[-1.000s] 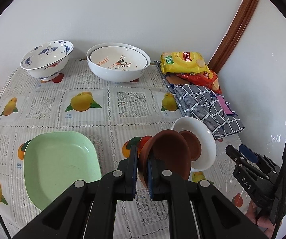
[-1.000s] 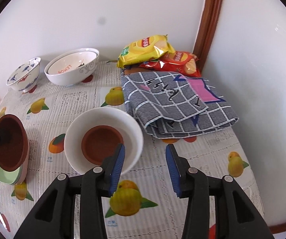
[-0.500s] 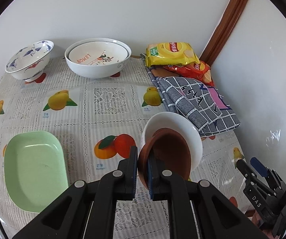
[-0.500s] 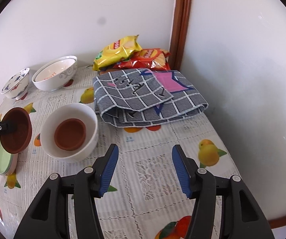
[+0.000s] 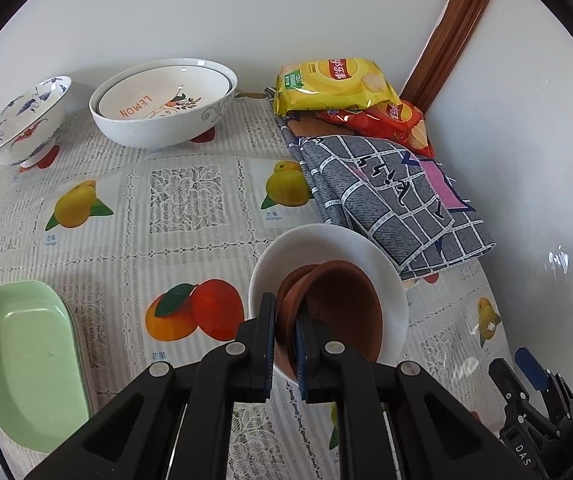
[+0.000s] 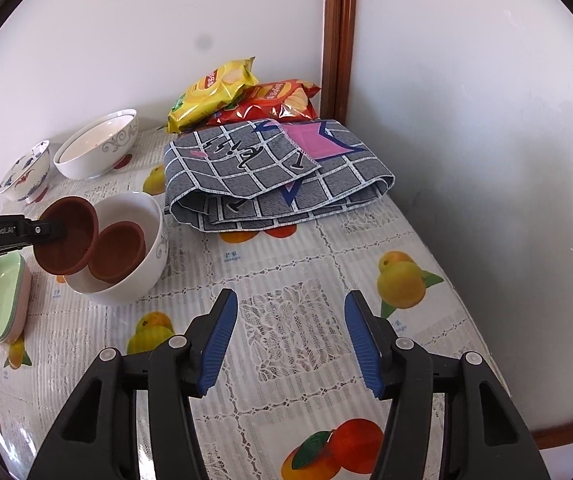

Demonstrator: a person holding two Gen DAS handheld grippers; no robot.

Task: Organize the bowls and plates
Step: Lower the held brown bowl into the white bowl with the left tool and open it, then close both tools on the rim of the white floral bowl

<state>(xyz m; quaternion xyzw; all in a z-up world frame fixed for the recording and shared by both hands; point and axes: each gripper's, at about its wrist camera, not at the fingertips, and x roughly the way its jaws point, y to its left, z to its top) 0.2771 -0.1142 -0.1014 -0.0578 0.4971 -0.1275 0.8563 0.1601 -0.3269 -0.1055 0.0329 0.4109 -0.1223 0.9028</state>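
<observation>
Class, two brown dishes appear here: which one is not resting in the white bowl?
The tilted brown dish pinched by the left gripper, held at the white bowl's rim. The other brown dish lies inside the bowl.

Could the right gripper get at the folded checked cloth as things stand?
Probably yes: the right gripper is open and holds nothing, and only bare tablecloth lies between it and the checked cloth.

second brown dish [image 5: 292, 284] half hidden, green plate [image 6: 0, 300] edge-cropped

Matt brown bowl [image 5: 342, 312] sits in a glossy white bowl [image 5: 390, 280] on a shiny lace-patterned tablecloth [image 5: 190, 196].
</observation>
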